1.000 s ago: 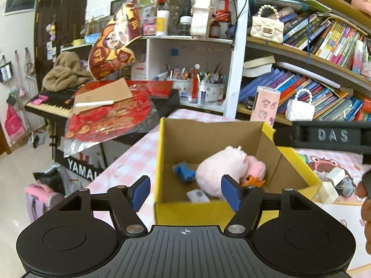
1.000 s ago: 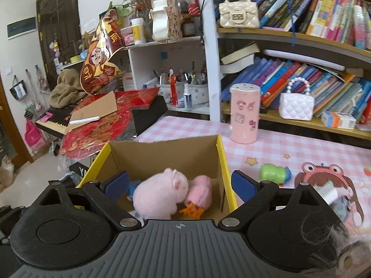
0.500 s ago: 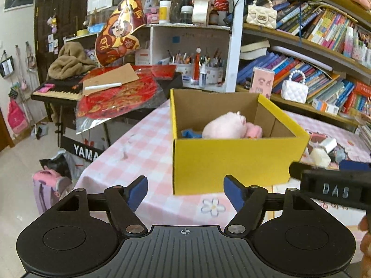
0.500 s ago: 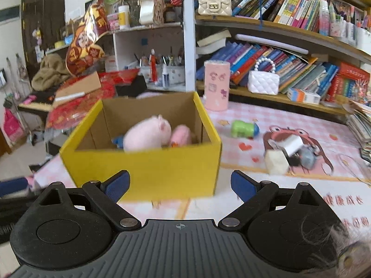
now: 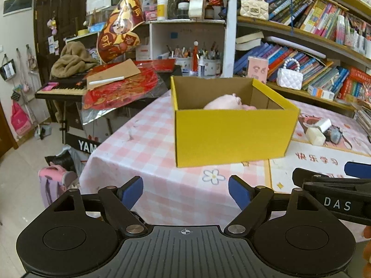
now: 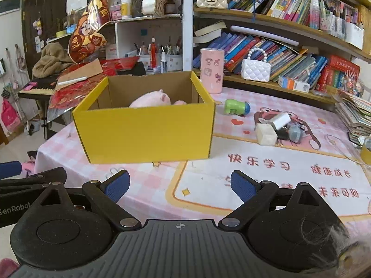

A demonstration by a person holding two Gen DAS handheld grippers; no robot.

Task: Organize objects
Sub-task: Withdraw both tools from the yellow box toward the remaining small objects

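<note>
Both grippers hang back from the counter (image 6: 266, 159) with nothing between their blue pads: the left gripper (image 5: 185, 191) is spread wide and empty, and the right gripper (image 6: 179, 186) is likewise released.

The yellow cardboard box (image 6: 148, 132) sits at the centre of both views, with a pink plush pig (image 6: 150, 99) showing above its front wall.

The loose things that look left to sort lie in the right half of the right wrist view. A green toy (image 6: 236, 107) lies on its side just beyond the box's right corner, its long axis running roughly left to right across the frame. Farther right is a small cluster: a white block (image 6: 265, 134), a white charger (image 6: 279, 120) leaning over it, and a grey item (image 6: 294, 133) touching them.

In the left wrist view that same cluster (image 5: 323, 131) sits at the far right edge, past the box, and the green toy is hidden behind the box. So the loose things probably fall to the right gripper, which would need to go forward and to the right, clearing the box's right wall; the left would have to cross in front of the box.
</note>
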